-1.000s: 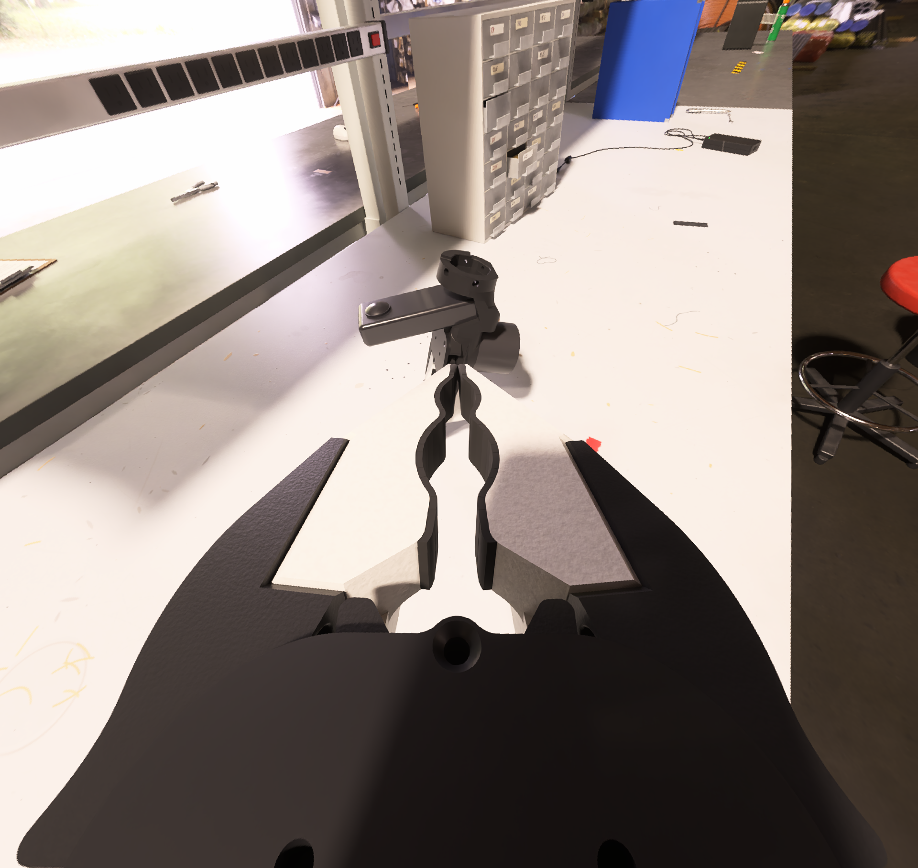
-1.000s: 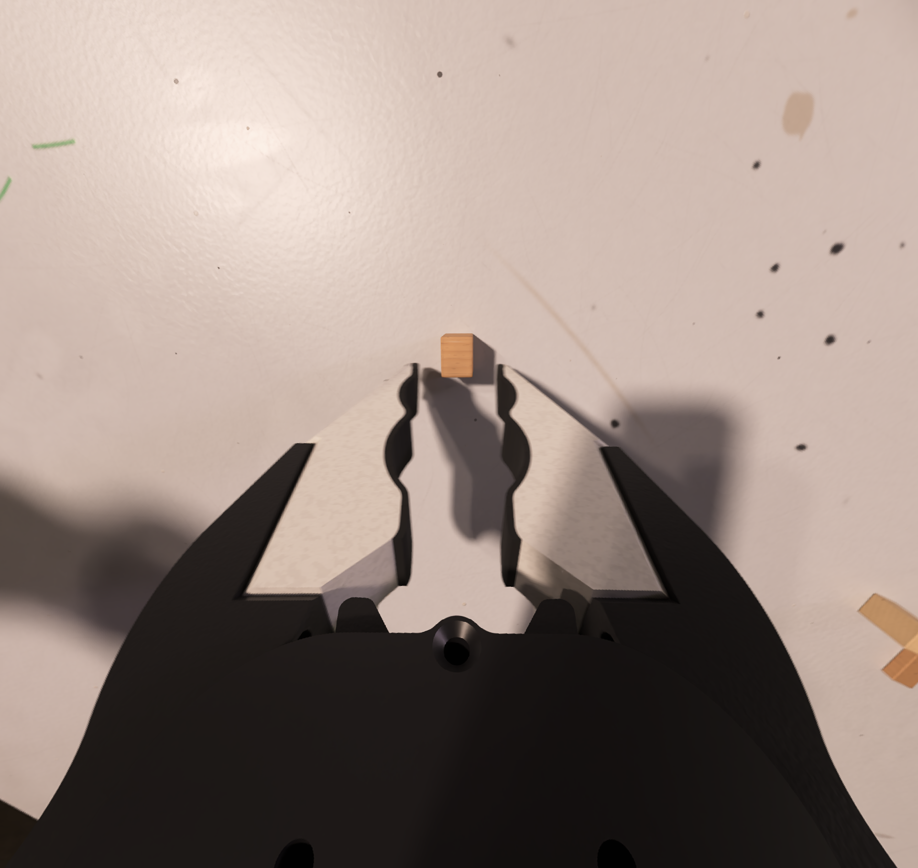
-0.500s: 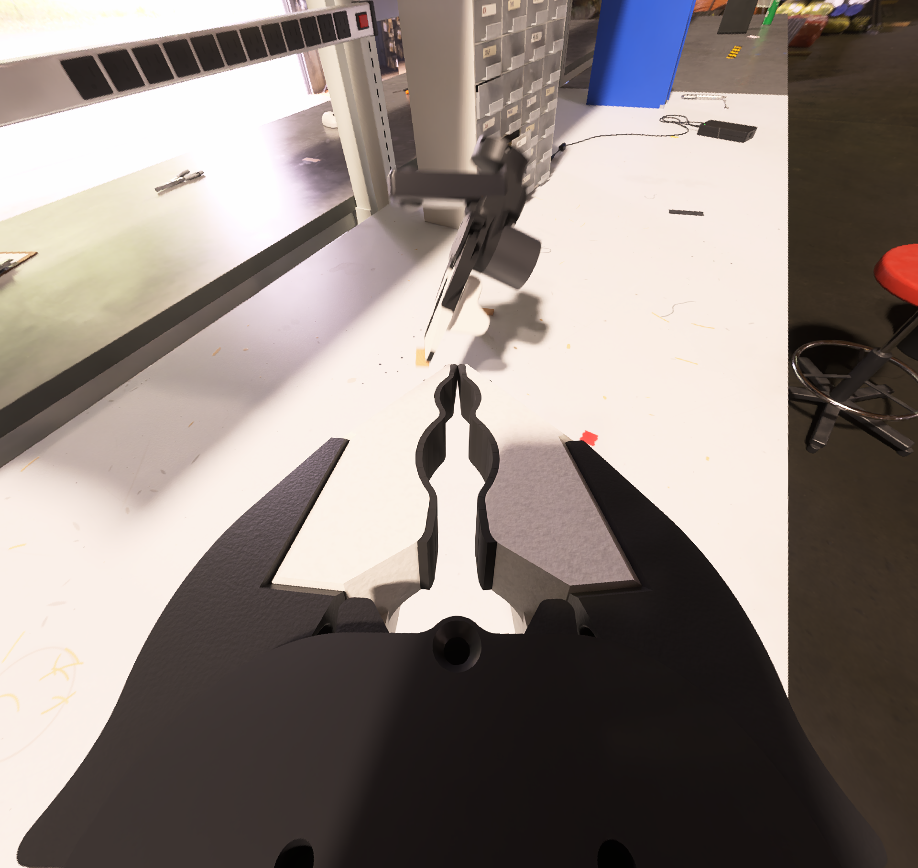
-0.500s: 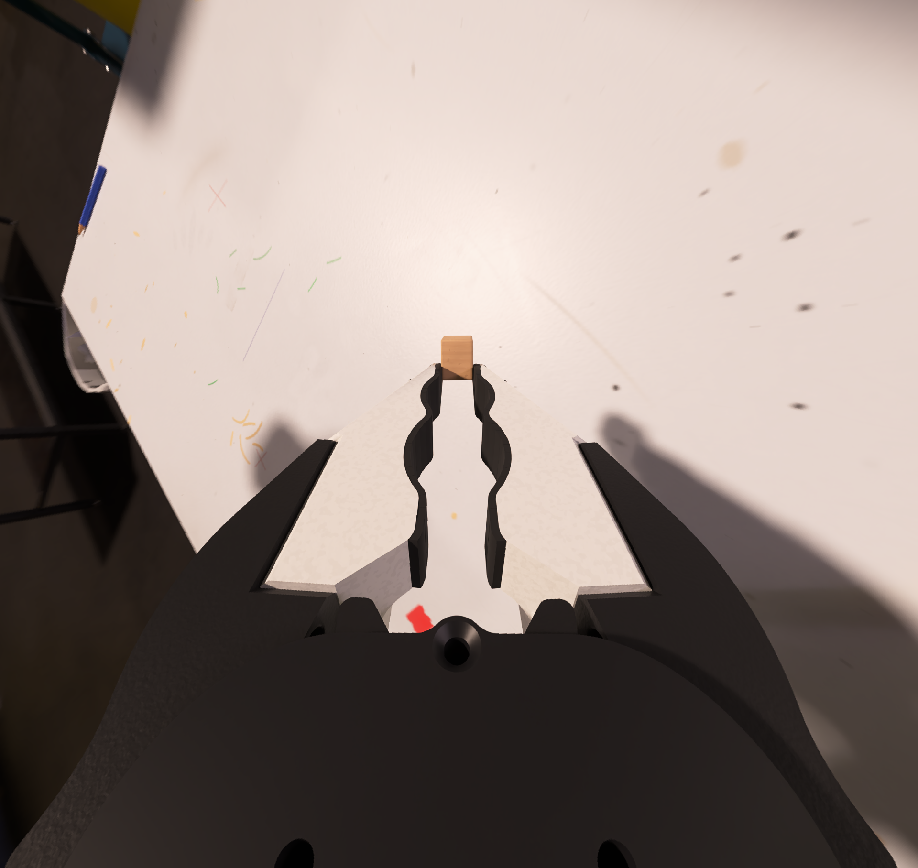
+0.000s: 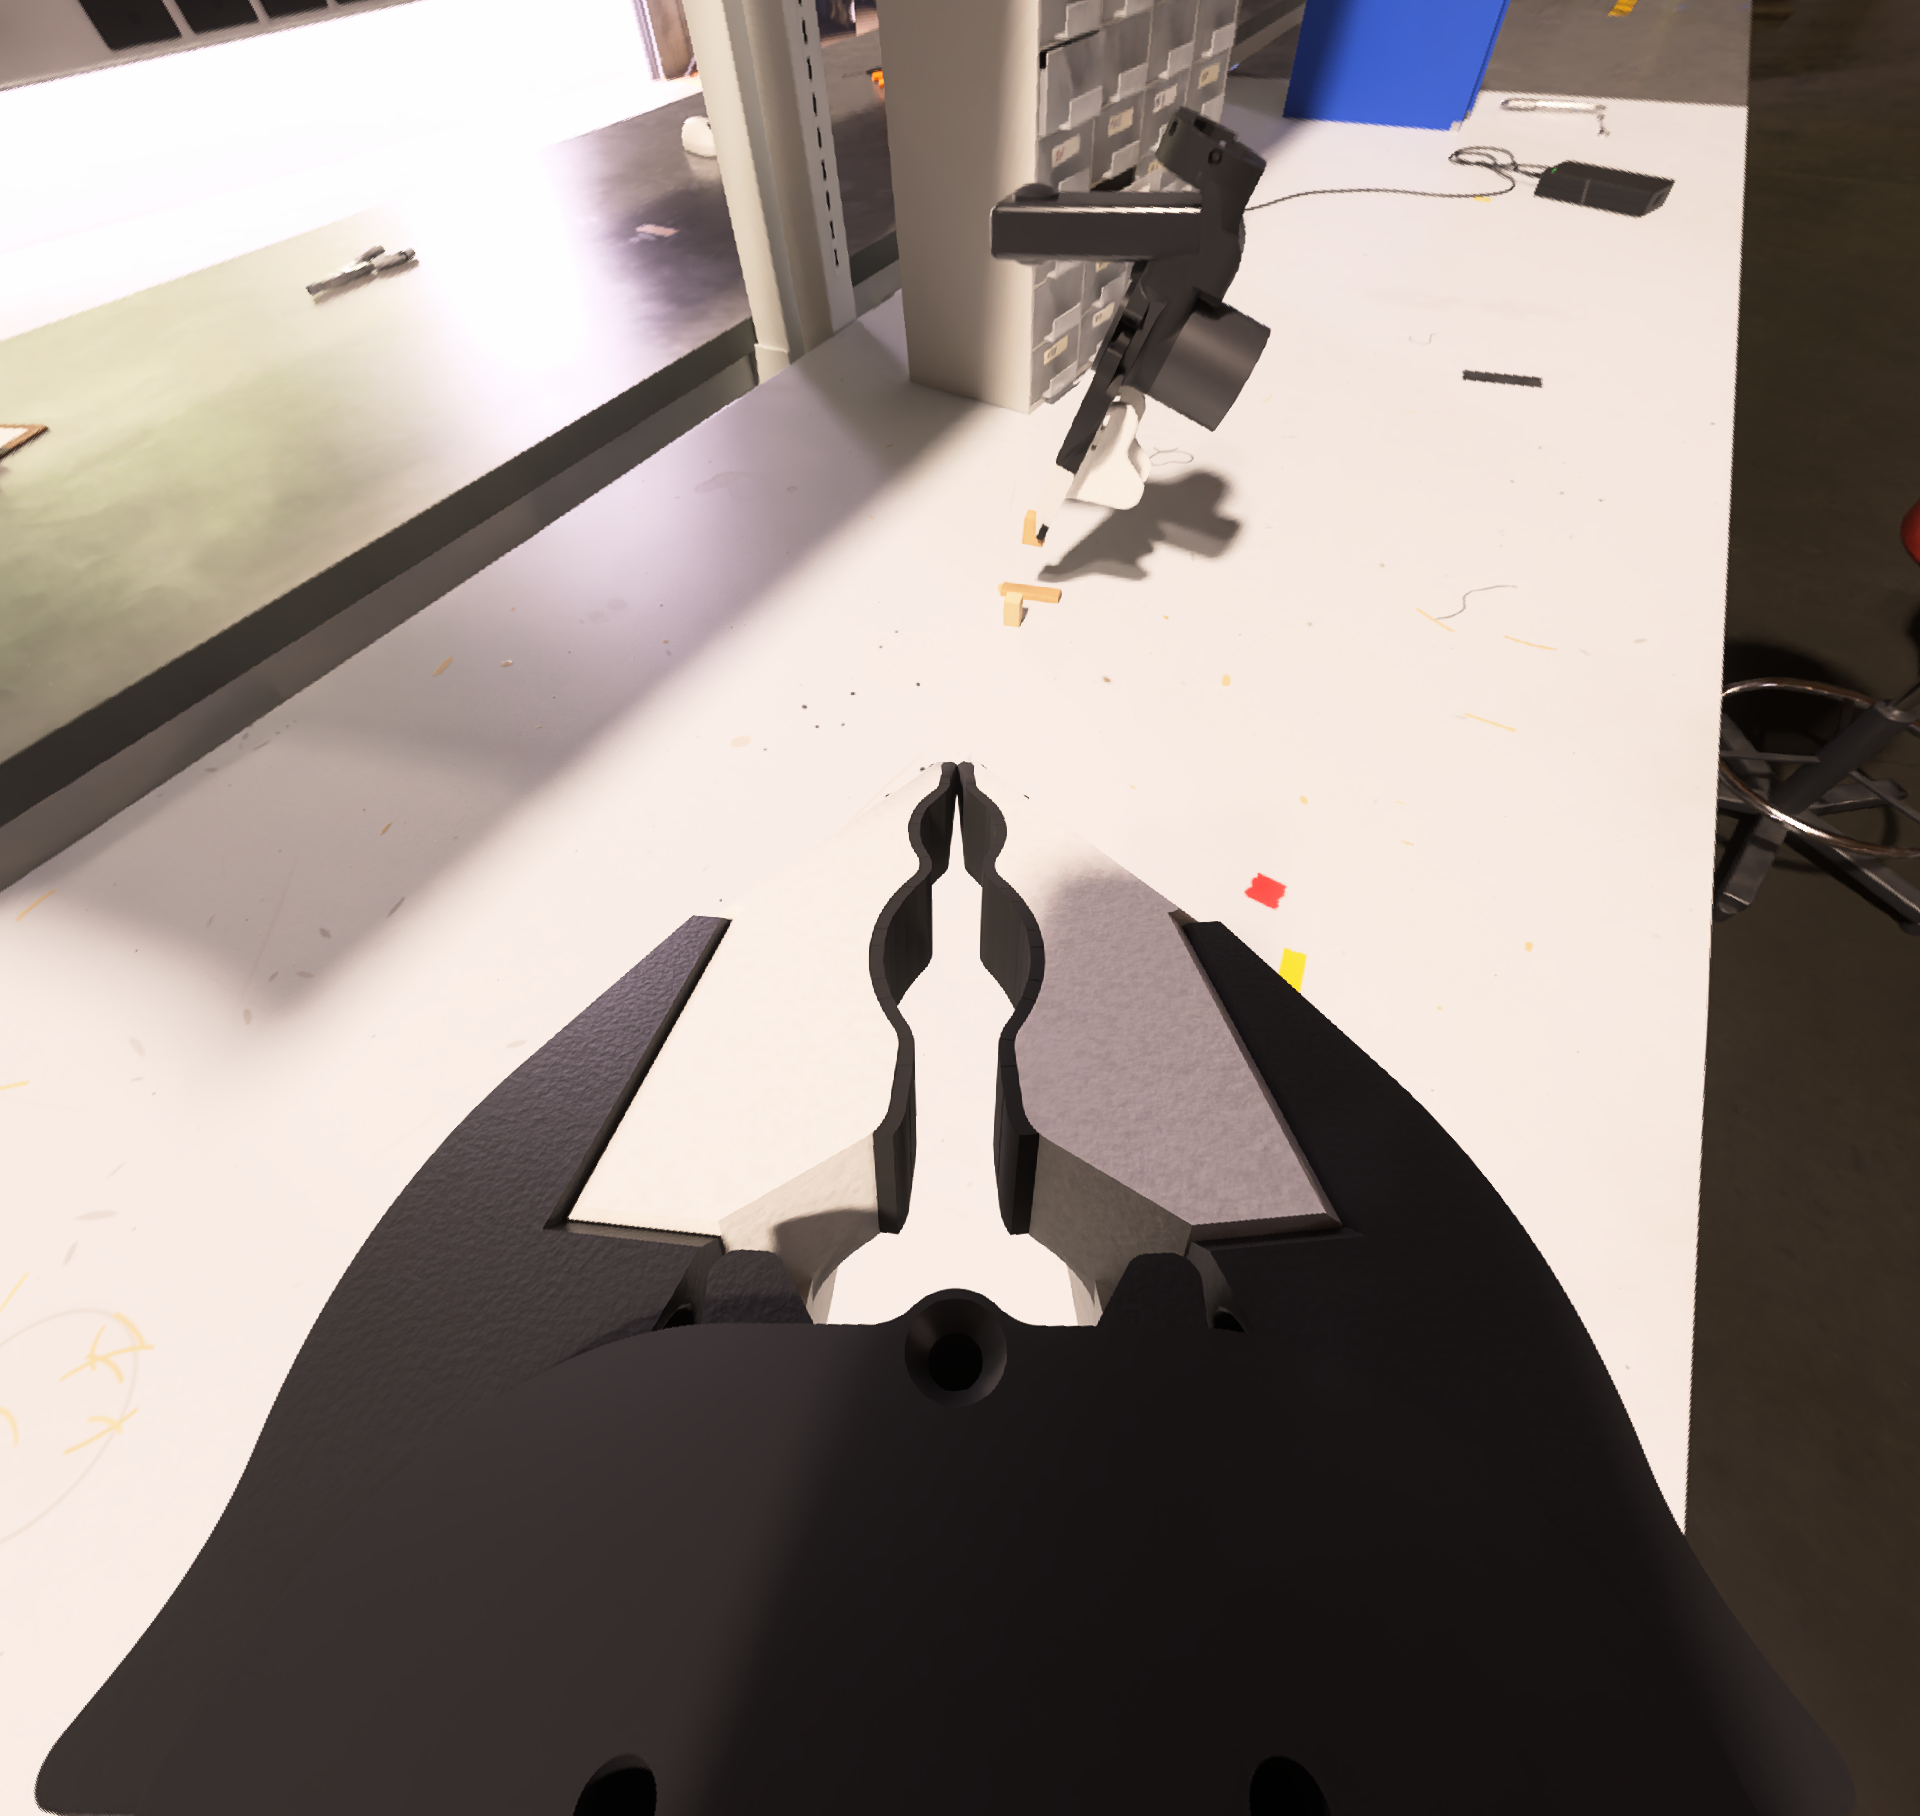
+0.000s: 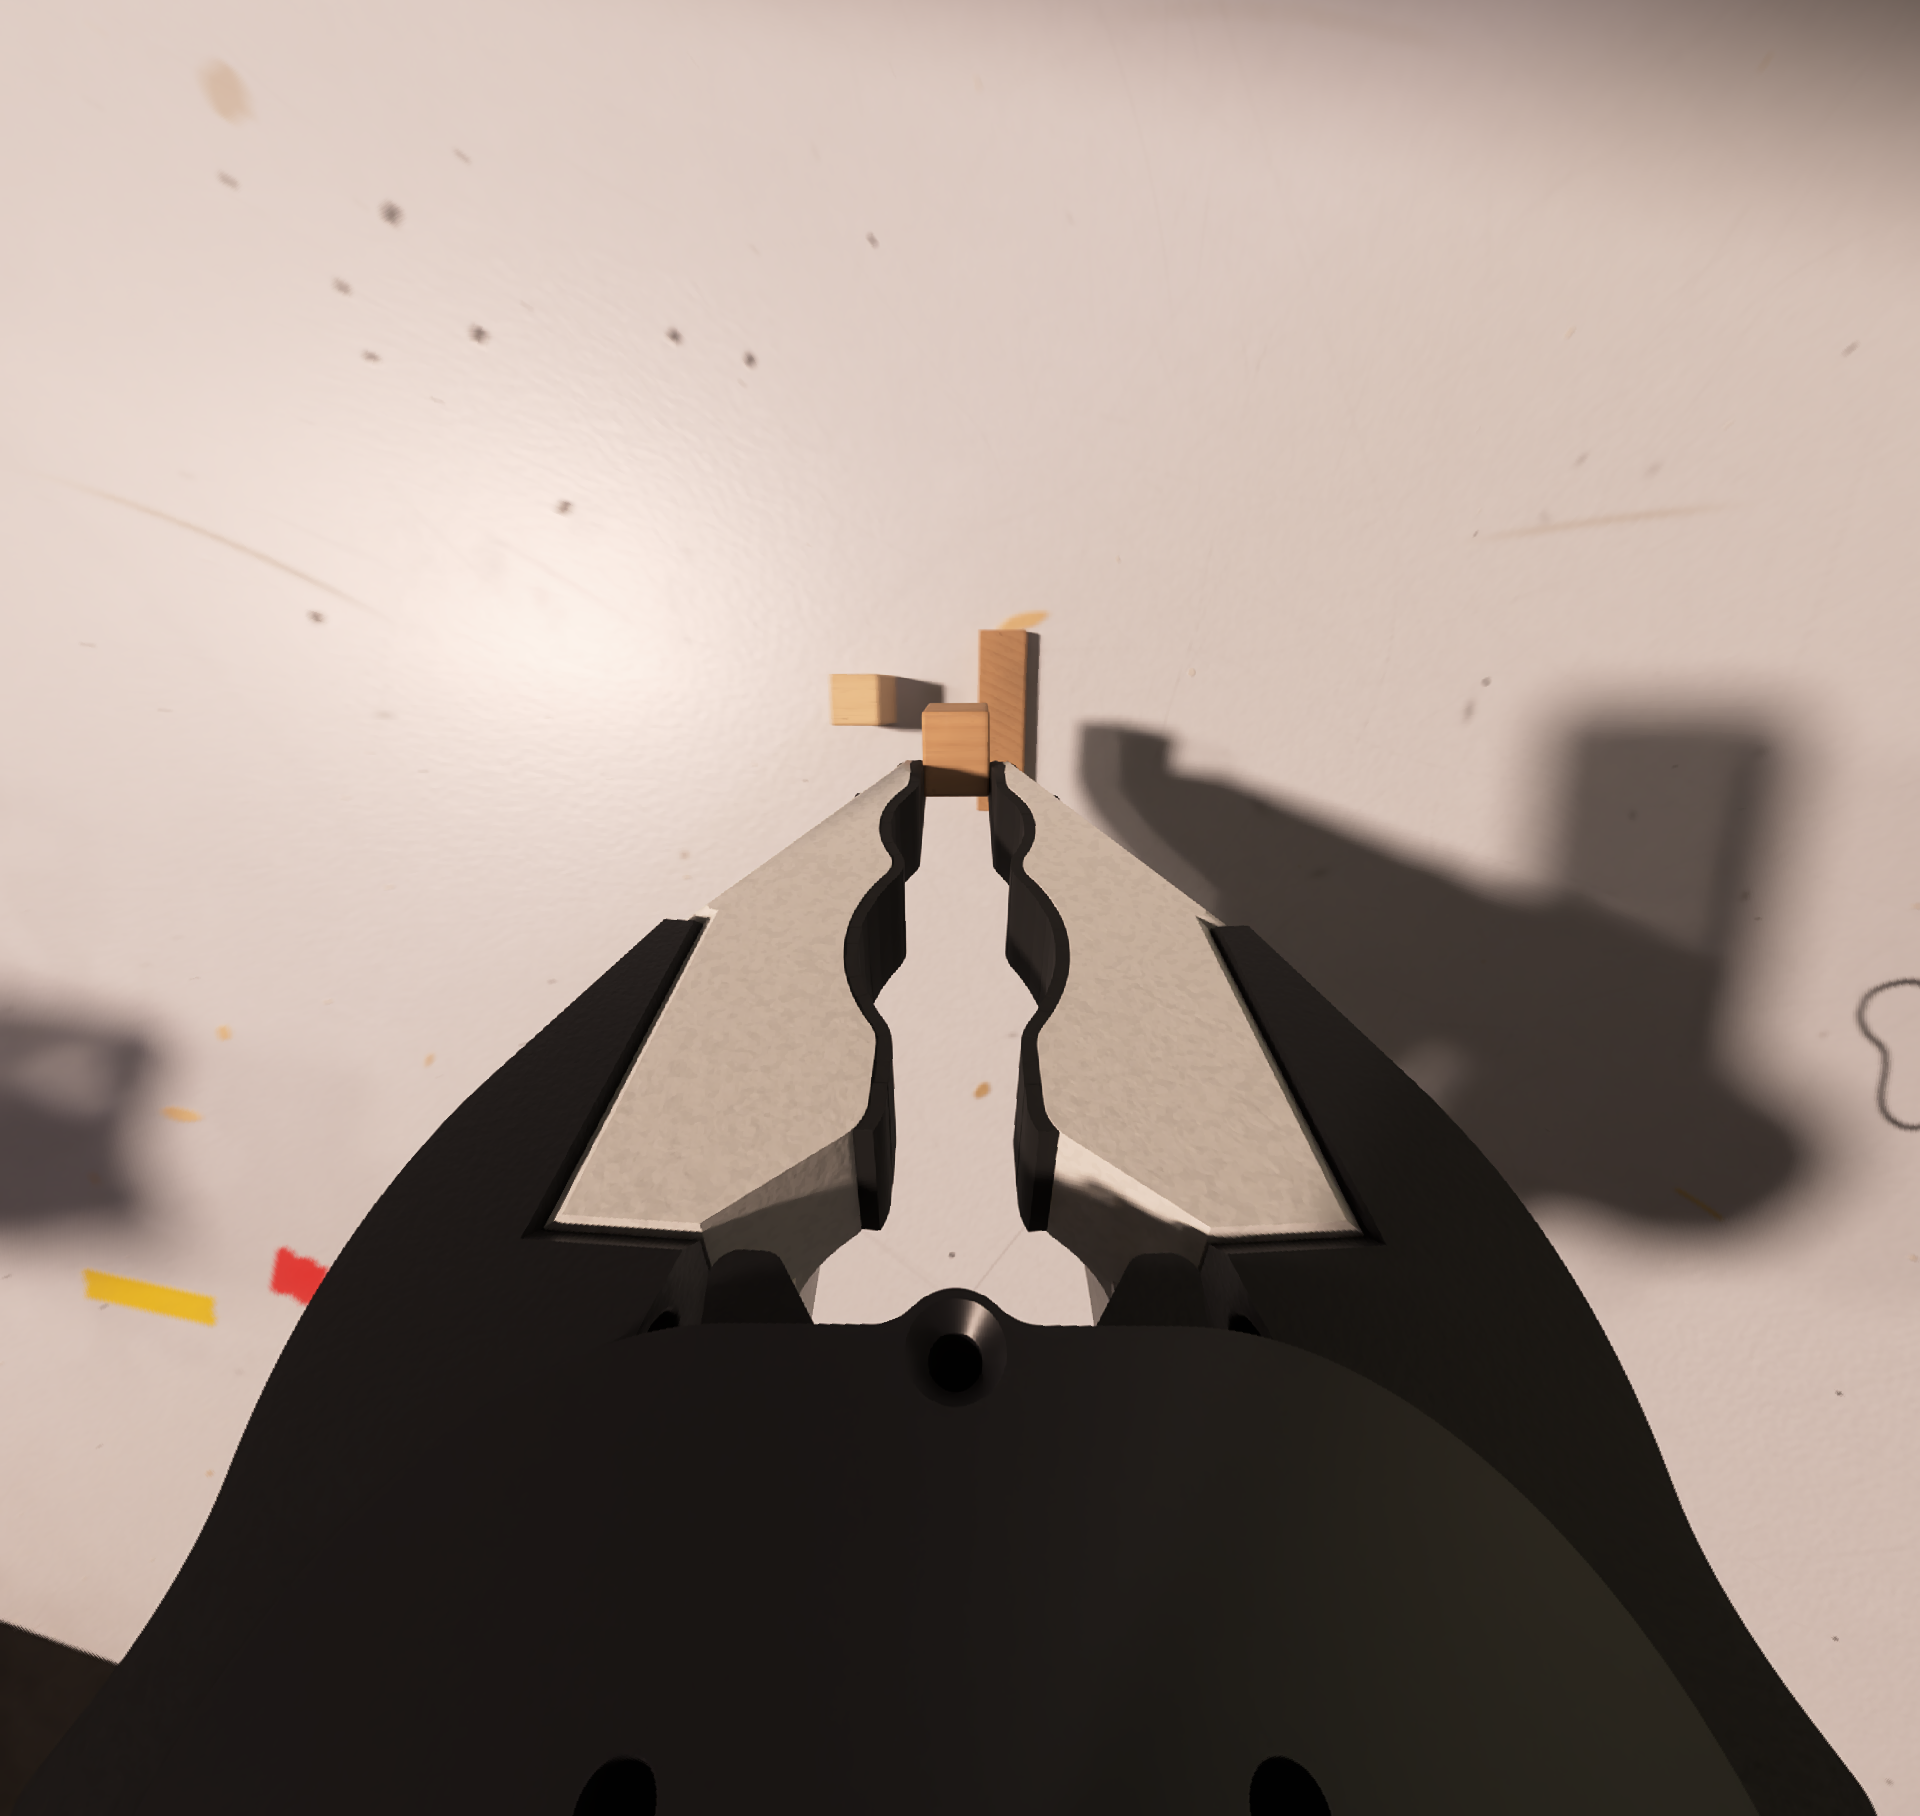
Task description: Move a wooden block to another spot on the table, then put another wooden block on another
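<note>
1. The white surface (image 5: 1351, 727) is the largest thing in view, long, speckled with dark spots and thin scratch marks. It carries everything listed below.
2. A pale cabinet of small drawers (image 5: 1039, 156) stands at the far end of the surface, with a blue panel (image 5: 1392, 0) upright beyond it.
3. The left tongs (image 5: 957, 771) hover low over the surface, their two tips pressed together with nothing between them.
4. The right tongs (image 6: 955, 779) are clamped on a small wooden block (image 6: 954, 746), which sticks out past the tips. In the left wrist view these right tongs (image 5: 1042, 532) hang tilted in front of the drawer cabinet, tips down and close to the surface, the held block (image 5: 1031, 528) a small tan fleck at the tips.
5. A black box with a cable (image 5: 1600, 187) lies far off near the surface's right edge.
6. A long wooden block (image 6: 1006, 701) lies on the surface just beyond the held one, partly hidden behind it.
7. A short wooden block (image 6: 864, 699) lies just left of the long one; whether the two touch cannot be told. In the left wrist view the pair (image 5: 1029, 600) forms an L shape just nearer than the right tongs.
8. A yellow strip of tape (image 6: 151, 1296) and a red scrap (image 6: 296, 1273) lie near each other on the surface.
</note>
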Controlling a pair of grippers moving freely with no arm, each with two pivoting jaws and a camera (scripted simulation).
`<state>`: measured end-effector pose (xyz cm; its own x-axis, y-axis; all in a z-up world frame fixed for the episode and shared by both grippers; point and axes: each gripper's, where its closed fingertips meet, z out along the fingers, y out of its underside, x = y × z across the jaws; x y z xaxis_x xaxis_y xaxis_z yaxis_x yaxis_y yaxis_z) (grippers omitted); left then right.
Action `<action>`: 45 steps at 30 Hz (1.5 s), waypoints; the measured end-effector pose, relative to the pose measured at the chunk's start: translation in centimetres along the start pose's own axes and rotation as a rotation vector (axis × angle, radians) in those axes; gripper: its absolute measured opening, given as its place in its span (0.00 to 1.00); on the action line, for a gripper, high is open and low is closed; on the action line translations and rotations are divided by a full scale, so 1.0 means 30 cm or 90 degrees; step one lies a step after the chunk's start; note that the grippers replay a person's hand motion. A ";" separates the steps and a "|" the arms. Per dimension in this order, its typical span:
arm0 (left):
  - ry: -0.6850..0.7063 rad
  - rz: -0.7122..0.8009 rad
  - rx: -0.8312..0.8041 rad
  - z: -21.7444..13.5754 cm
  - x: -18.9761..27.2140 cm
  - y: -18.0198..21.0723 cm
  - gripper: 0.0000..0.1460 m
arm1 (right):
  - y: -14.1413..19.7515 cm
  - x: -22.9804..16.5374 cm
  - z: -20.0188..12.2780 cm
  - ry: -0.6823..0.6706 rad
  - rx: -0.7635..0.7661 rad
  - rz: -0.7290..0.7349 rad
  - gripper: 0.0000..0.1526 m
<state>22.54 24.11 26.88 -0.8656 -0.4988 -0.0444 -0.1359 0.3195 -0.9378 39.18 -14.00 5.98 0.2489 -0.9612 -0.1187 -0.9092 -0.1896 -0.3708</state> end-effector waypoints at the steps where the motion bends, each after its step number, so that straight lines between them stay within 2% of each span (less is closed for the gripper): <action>1: -0.002 0.000 -0.005 0.005 -0.001 0.004 0.00 | 0.013 0.011 0.030 0.004 -0.015 0.003 0.08; 4: -0.004 -0.001 -0.015 0.021 -0.007 0.016 0.00 | 0.035 0.040 0.088 0.021 -0.038 0.006 0.08; 11: -0.002 -0.012 -0.048 0.071 -0.035 0.060 0.00 | 0.046 0.033 0.133 0.007 -0.037 -0.007 0.08; 14: -0.009 -0.031 -0.052 0.090 -0.060 0.079 0.00 | 0.050 0.040 0.113 0.032 -0.023 -0.014 0.26; 17: -0.018 -0.047 -0.039 0.098 -0.081 0.080 0.00 | 0.019 0.013 -0.019 0.084 0.112 -0.090 0.30; 20: -0.034 -0.035 0.008 0.088 -0.086 0.041 0.00 | -0.017 0.017 -0.293 0.184 0.312 -0.179 0.28; 22: -0.054 -0.012 0.056 0.074 -0.080 -0.002 0.02 | -0.031 0.057 -0.478 0.234 0.425 -0.206 0.30; 23: -0.068 0.000 0.077 0.064 -0.077 -0.022 0.04 | -0.035 0.080 -0.542 0.231 0.461 -0.213 0.37; 25: -0.099 0.018 0.109 0.036 -0.075 -0.060 0.10 | -0.027 0.131 -0.589 0.162 0.445 -0.197 0.45; 27: -0.138 0.022 0.118 -0.003 -0.087 -0.084 0.16 | -0.019 0.191 -0.579 0.075 0.388 -0.150 0.46; 30: -0.237 0.005 0.060 -0.090 -0.155 -0.042 0.22 | -0.015 0.299 -0.522 0.040 0.325 -0.099 0.43; 33: -0.380 -0.042 -0.069 -0.242 -0.271 0.099 0.26 | -0.011 0.378 -0.424 0.050 0.241 -0.077 0.44; 38: -0.599 -0.147 -0.272 -0.616 -0.483 0.399 0.31 | -0.036 0.402 -0.257 0.005 0.155 -0.037 0.47; 41: -0.654 -0.245 -0.333 -0.813 -0.568 0.563 0.34 | -0.034 0.400 -0.183 -0.014 0.110 -0.007 0.49; 44: -0.676 -0.328 -0.345 -0.940 -0.614 0.679 0.38 | -0.028 0.421 -0.136 0.015 0.084 0.002 0.50; 45: -0.675 -0.347 -0.362 -0.964 -0.620 0.716 0.43 | -0.026 0.425 -0.125 0.023 0.077 0.005 0.50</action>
<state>21.77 63.55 17.54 0.1235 -0.9719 -0.2004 -0.7513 0.0403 -0.6587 41.80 -26.86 8.21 0.2281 -0.9695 -0.0899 -0.8633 -0.1587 -0.4791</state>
